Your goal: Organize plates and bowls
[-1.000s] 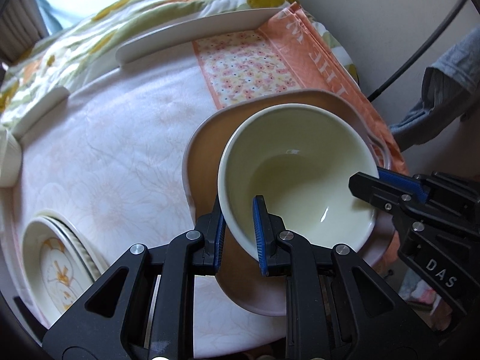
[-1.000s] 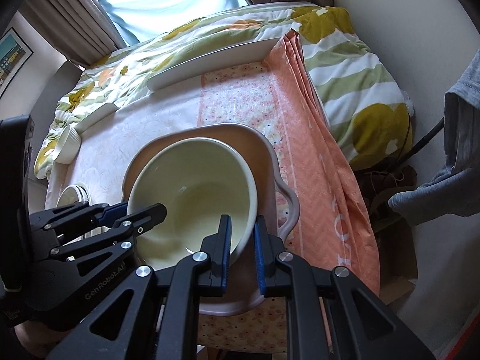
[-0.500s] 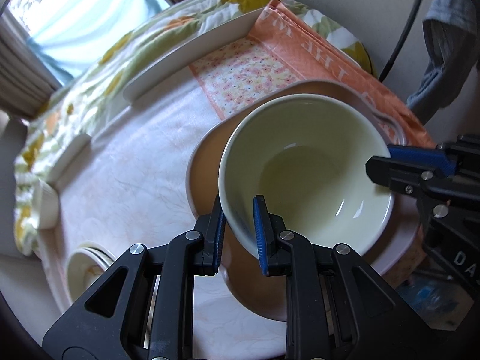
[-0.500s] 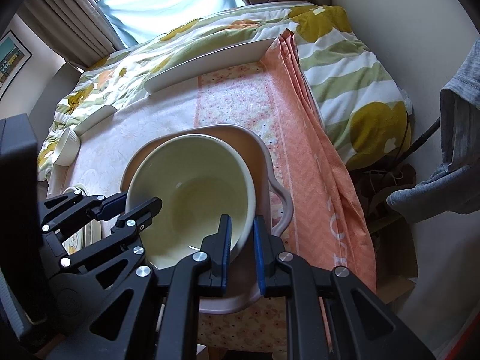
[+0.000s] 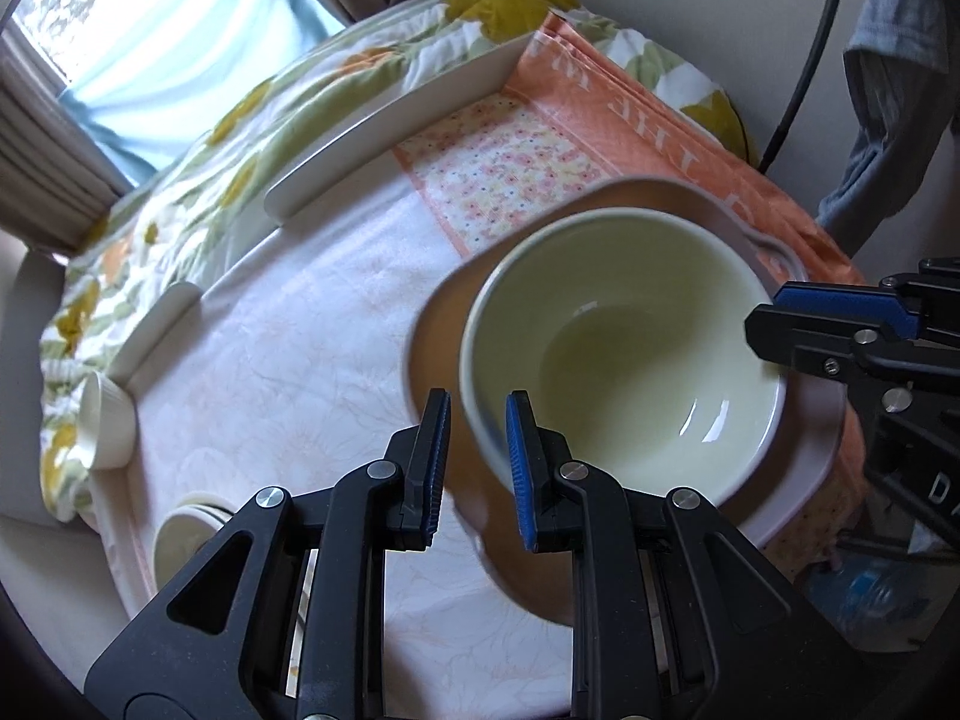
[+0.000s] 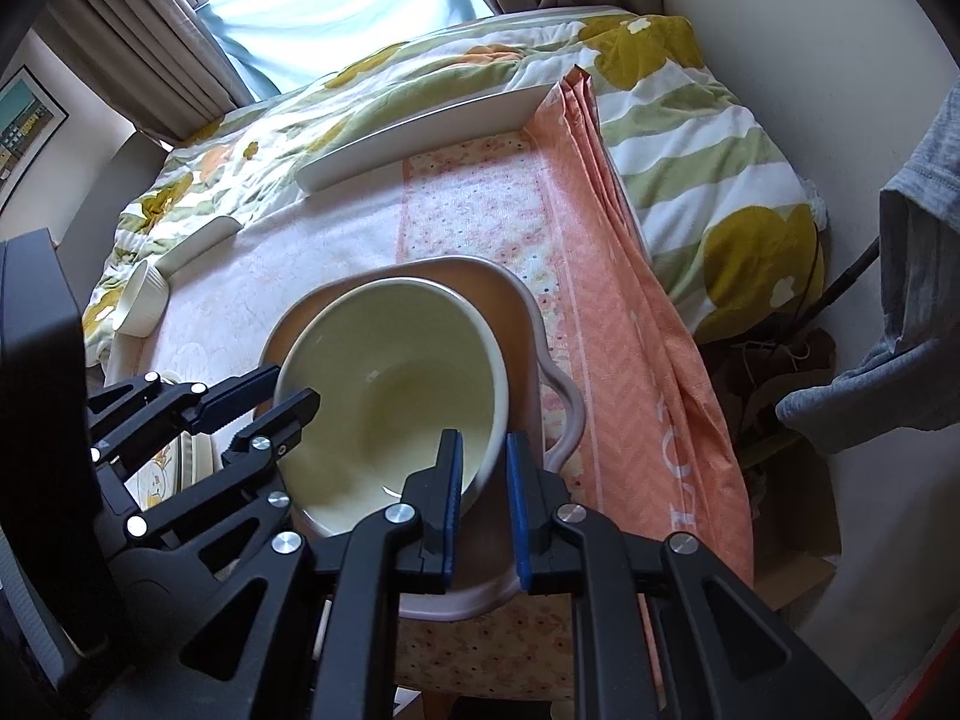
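Both tongs, the left tongs [image 5: 474, 456] and the right tongs [image 6: 485, 498], were clamped on opposite rims of the pale bowl [image 5: 624, 342], which sat in the pink dish [image 6: 534, 324] on the worktop [image 5: 288, 348]. A plate stack [image 5: 180, 540] and small cup [image 6: 141, 300] seemingly remained unsorted.

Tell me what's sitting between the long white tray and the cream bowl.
Only the floral placemat and the tan dish's rim lie between the long white tray and cream bowl, per the right wrist view.
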